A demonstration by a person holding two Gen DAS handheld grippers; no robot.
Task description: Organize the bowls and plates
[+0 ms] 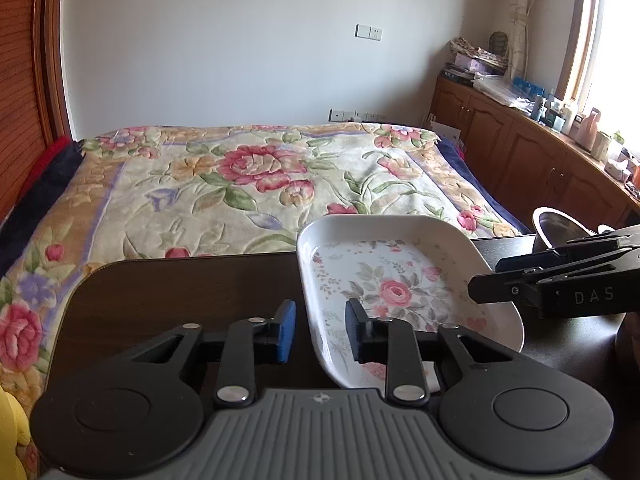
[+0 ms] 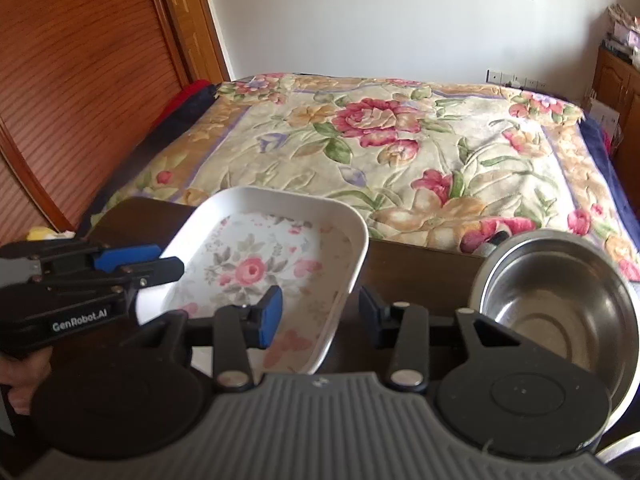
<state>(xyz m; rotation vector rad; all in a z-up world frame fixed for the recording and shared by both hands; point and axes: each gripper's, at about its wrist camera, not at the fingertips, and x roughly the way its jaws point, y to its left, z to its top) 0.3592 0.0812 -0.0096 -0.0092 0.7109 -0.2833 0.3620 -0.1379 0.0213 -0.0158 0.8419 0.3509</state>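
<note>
Right, two tongs in play, one in each hand. Left tongs (image 1: 321, 330) sit low centre in the left wrist view, jaws parted to a moderate gap, gripping nothing; the left edge of the plate lies in the gap between the blue pads, but I cannot tell whether either pad touches it. Right tongs (image 2: 320, 318) are low centre in the right wrist view, jaws spread wider, nothing held; the plate's right rim runs between them, with the blue left pad over the plate's floor and the right pad over bare tabletop.

One plate (image 2: 264, 268): white, rectangular with rounded corners, raised rim, pink rose print on its floor. It lies flat on the dark tabletop (image 1: 180, 292), centre of the frame in both views.

Bowls next: one steel bowl (image 2: 560, 304) at lower right of the right wrist view, upright, apart from the plate, with dark tabletop between them. A second metal rim peeks in at the bottom right corner of that view, but too little shows to say what it is. In the left wrist view the steel bowl's rim pokes up at the right edge behind the other tool.

One hand (image 2: 20, 376) shows at lower left of the right wrist view, wrapped around the left tool's handle.

Beyond the tabletop, one bed (image 1: 256, 176) with a floral blanket fills the middle. Wooden cabinets (image 1: 520, 148) run along the right side of the left wrist view.
</note>
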